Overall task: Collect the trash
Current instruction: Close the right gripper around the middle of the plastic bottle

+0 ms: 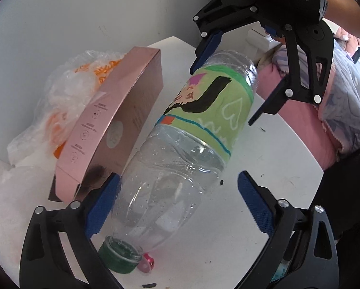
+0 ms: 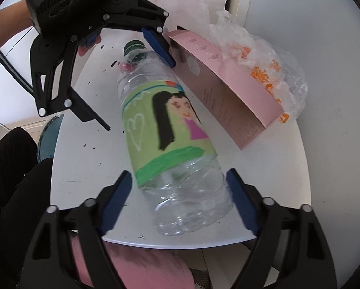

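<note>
A clear plastic bottle [image 1: 175, 168] with a green hand-drawn label and a green cap [image 1: 119, 255] lies on its side on a white round table [image 1: 228, 240]. My left gripper [image 1: 177, 185] stands open astride the bottle's shoulder; one pad is against the plastic and the other is well clear. My right gripper [image 2: 178, 175] straddles the base end of the bottle [image 2: 155, 120], open, with both pads close to its sides. Each gripper shows in the other's view: the right gripper [image 1: 223, 96] and the left gripper [image 2: 140, 96].
A pink carton [image 1: 112, 120] lies beside the bottle, partly on a crumpled clear plastic bag [image 1: 66, 91] with orange print. A small pink item [image 1: 147, 262] sits by the cap. Pink bedding [image 1: 300, 125] lies past the table's edge. Dark clothing [image 2: 16, 168] is beside the table.
</note>
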`<state>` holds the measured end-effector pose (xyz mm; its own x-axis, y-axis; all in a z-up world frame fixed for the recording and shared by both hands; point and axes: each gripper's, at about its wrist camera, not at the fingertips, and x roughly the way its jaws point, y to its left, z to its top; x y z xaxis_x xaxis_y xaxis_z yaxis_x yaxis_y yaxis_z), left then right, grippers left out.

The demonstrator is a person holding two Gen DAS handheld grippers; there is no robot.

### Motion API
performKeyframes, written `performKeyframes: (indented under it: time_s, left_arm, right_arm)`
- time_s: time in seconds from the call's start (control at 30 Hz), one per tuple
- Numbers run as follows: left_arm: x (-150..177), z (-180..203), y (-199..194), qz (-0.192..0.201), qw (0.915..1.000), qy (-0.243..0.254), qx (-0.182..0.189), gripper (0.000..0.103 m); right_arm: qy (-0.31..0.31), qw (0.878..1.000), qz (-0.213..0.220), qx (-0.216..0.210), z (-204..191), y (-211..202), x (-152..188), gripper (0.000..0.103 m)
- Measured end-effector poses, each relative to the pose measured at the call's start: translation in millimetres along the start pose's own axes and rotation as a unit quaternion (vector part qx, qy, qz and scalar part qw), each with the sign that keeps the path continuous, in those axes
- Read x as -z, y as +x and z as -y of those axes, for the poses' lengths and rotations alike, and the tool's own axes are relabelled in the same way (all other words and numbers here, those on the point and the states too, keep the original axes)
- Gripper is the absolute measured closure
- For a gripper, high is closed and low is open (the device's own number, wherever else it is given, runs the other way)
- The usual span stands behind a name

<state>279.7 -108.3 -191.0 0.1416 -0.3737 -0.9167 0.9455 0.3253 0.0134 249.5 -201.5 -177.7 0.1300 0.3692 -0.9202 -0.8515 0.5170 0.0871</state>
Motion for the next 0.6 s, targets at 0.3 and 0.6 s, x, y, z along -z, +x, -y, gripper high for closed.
performKeyframes:
  time_s: [0.3,0.6]
  left_arm:
    - [-2,1,1,-0.006,0.9999,0.002,0.014,0.024]
    - [-9,23,-6,-0.011,0.9996,0.022,0.017,0.027]
  right_arm:
    - [-0.012,1.0,-0.004,-0.01,-10,-4,4,0.032]
    - [-0.026,1.0,0.002,0.0,-26,-15,6,0.032]
